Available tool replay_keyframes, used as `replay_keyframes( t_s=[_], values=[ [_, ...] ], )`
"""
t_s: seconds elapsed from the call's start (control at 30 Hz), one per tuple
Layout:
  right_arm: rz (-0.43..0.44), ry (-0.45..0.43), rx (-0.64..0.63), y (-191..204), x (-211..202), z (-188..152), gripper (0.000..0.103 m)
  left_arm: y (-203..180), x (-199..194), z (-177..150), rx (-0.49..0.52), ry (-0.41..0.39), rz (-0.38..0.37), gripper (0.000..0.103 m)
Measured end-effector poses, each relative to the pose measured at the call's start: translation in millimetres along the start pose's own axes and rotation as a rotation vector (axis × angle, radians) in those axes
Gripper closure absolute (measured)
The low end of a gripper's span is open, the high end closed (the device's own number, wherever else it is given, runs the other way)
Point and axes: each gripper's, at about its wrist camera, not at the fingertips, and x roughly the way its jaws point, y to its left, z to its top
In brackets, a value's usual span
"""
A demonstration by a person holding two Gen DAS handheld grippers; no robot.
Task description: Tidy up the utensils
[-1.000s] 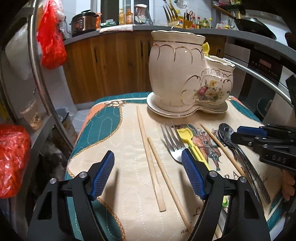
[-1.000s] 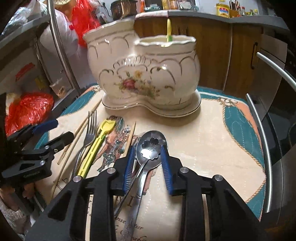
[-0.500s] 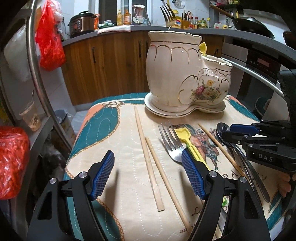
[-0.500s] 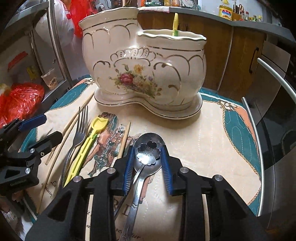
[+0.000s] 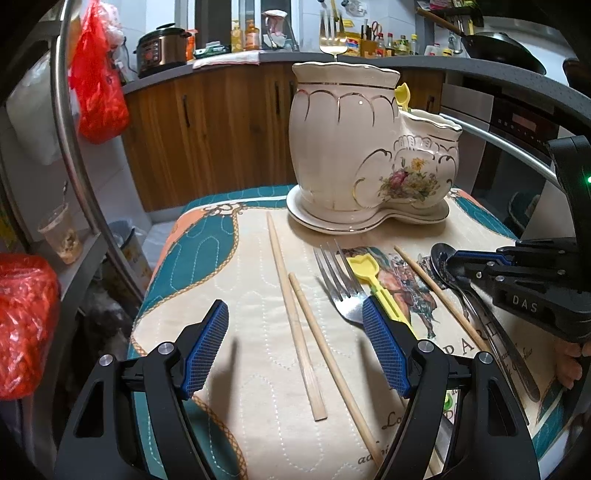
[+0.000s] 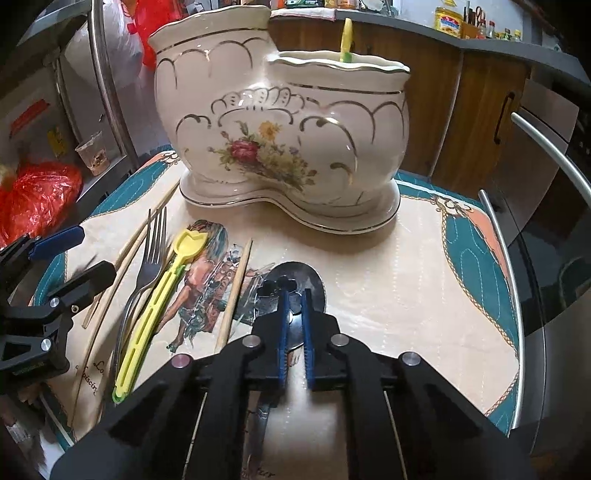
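Right tongs (image 6: 293, 295) have closed on glossy spoon (image 6: 295, 275).

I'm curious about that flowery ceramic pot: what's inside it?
From the ceramic holder's lower compartment a yellow utensil tip pokes up; from the taller one, a fork sticks up in the left wrist view. Everything deeper is hidden by the walls.

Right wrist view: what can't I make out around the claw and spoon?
- Spoon handle: right wrist view, hidden under the right claw; whether the pads actually pinch it is unclear.
- Holder contents: both views, walls hide everything but a yellow tip.
- Fork handle: left wrist view, behind the left claw.
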Motion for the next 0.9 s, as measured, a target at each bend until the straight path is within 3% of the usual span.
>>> replay_keyframes(
  t_s=[0.6,0.73,0.9],
  values=[
    [0.048,-0.128,0.084,-19,-27,-5,0.103,4,-4,-1,-0.006,-0.015,-0.010,0.028],
    [0.082,-0.163,0.115,-27,-34,-3,0.103,14,-10,10,-0.024,-0.037,0.005,0.028],
    [0.110,-0.191,0.122,-30,-41,-2,0.103,24,-3,29,-0.032,0.009,0.003,0.033]
  ],
)
